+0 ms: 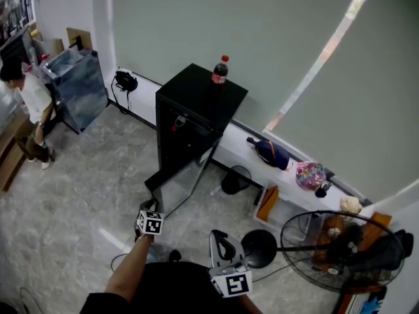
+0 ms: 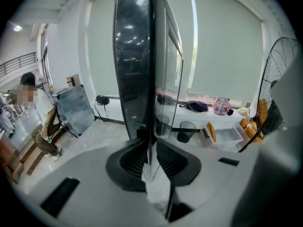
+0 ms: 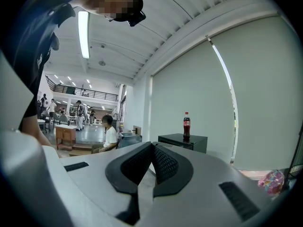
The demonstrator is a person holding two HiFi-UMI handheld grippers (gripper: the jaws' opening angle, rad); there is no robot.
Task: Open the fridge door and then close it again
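A black fridge [image 1: 196, 100] stands against the wall with a cola bottle [image 1: 220, 70] on top. Its glass door [image 1: 186, 182] hangs open toward me. My left gripper [image 1: 149, 209] is at the door's free edge. In the left gripper view the thin door edge [image 2: 150, 79] runs straight between the pads, and the left gripper [image 2: 150, 157] is shut on it. My right gripper [image 1: 222, 244] hangs close to my body, right of the door. In the right gripper view the right gripper [image 3: 152, 157] is shut on nothing and points level at the fridge [image 3: 182, 142] and bottle [image 3: 186, 125].
A low white shelf [image 1: 242, 150] runs along the wall right of the fridge, with a dark bag [image 1: 272, 153] and a pink bag [image 1: 310, 174]. A black bin [image 1: 234, 180] stands below. A floor fan [image 1: 340, 247] is at right. A person [image 1: 29, 103] sits at far left.
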